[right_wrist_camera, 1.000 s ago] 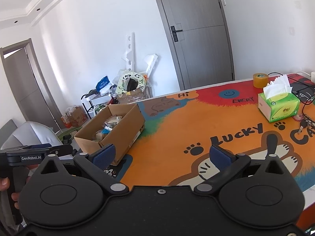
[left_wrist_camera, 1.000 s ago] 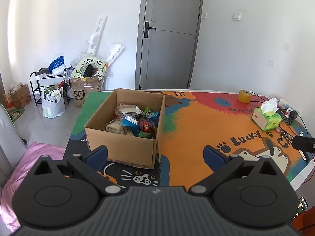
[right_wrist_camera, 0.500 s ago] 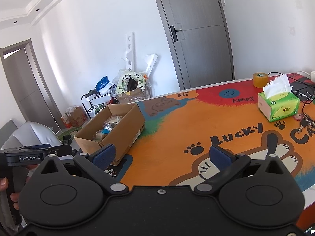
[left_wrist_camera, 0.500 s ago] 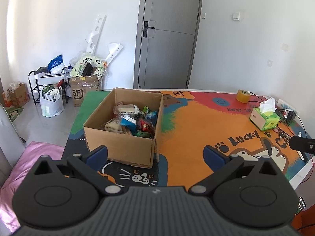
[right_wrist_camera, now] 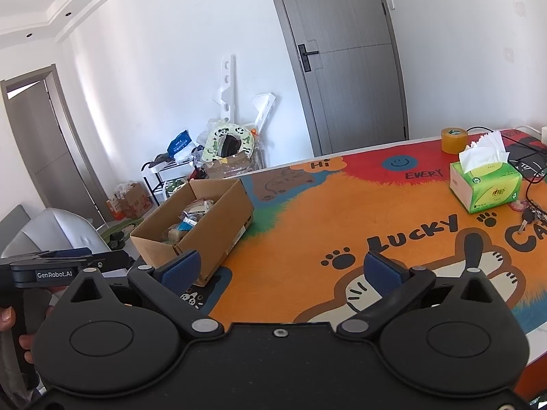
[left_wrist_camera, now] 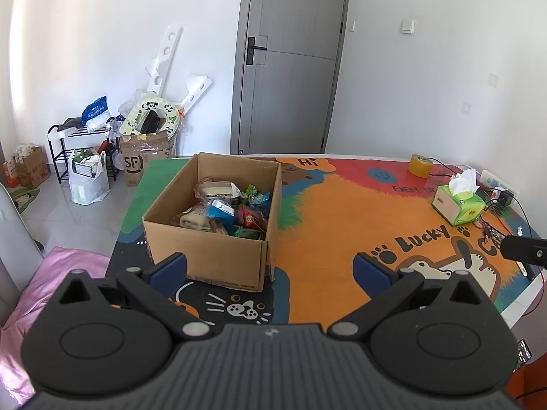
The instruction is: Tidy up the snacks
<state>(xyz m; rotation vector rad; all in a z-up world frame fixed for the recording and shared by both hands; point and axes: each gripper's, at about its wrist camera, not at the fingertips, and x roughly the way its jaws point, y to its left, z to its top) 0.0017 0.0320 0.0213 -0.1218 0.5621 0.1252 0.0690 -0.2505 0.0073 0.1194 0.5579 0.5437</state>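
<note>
An open cardboard box (left_wrist_camera: 208, 259) full of several wrapped snacks (left_wrist_camera: 225, 210) stands on the left part of the colourful table mat (left_wrist_camera: 342, 225). The box also shows in the right wrist view (right_wrist_camera: 218, 225). My left gripper (left_wrist_camera: 270, 268) is open and empty, held above the table's near edge just in front of the box. My right gripper (right_wrist_camera: 280, 268) is open and empty, to the right of the box over the mat. The left gripper's body shows at the left of the right wrist view (right_wrist_camera: 65, 266).
A green tissue box (left_wrist_camera: 458, 205) and a roll of tape (left_wrist_camera: 419, 165) sit at the table's far right, with cables and keys (right_wrist_camera: 530, 217) beside them. A grey door (left_wrist_camera: 290, 61), a shoe rack and cardboard boxes (left_wrist_camera: 143, 153) stand behind the table.
The left gripper has drawn back and risen slightly, so the box looks a little smaller and farther. The right gripper has stayed still.
</note>
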